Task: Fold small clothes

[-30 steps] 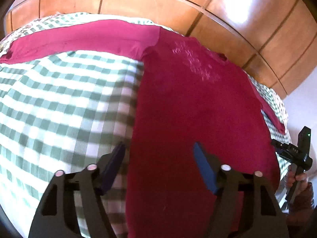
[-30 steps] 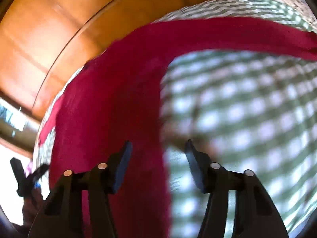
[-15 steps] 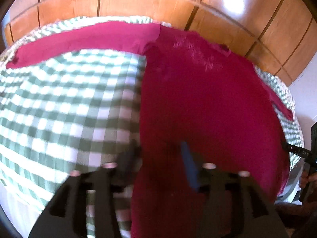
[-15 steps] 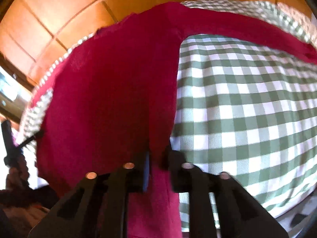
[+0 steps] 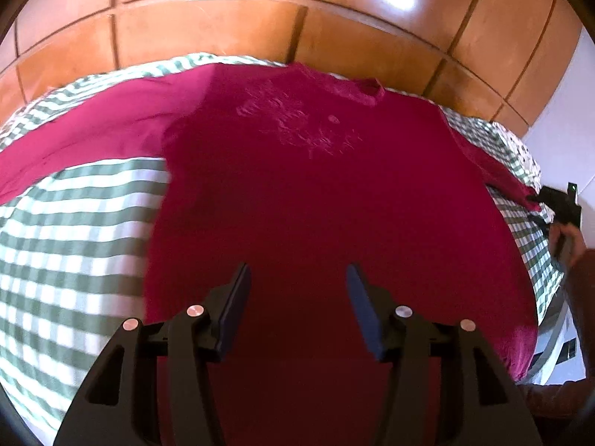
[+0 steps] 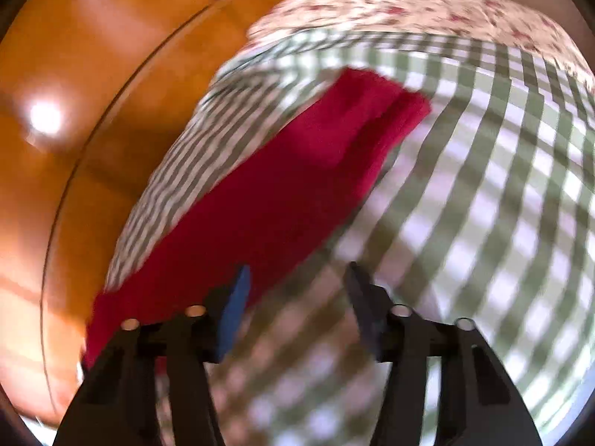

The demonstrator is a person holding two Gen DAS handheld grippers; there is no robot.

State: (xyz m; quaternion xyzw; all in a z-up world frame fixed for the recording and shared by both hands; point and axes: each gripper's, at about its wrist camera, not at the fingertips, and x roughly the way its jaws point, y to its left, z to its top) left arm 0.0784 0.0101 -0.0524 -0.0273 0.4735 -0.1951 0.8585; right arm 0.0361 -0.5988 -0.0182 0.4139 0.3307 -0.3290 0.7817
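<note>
Cloth of a deep magenta red, a long-sleeved top [image 5: 327, 200], lies spread flat on the bed [image 5: 74, 230], its neck toward the far edge next to the wooden wall panels [image 5: 223, 29] and its hem at the near edge. One sleeve [image 6: 297, 186] stretches out along the far edge; in the right wrist view its cuff end looks folded double. The other sleeve runs to the opposite side edge of the bed.

I judge the top to be light, soft and limp, probably a thin knit. It will sag and wrinkle when lifted and will not keep any shape by itself. It should not slip much on the checked green and white cover, which looks like woven cotton. A pale, faded print sits on the chest. Good places to take hold are the hem corners, the shoulder seams and the cuff, where the cloth has more than one layer.

The left gripper [image 5: 297, 308] hangs over the lower body of the top with its jaws spread and nothing pinched between them; they have just opened a little. The right gripper [image 6: 297, 304] is over the sleeve edge and the bare cover, blurred, its jaws apart and empty, having just closed slightly. Beyond the checked cover, a flowered fabric [image 6: 409, 0] shows at the head of the bed.
</note>
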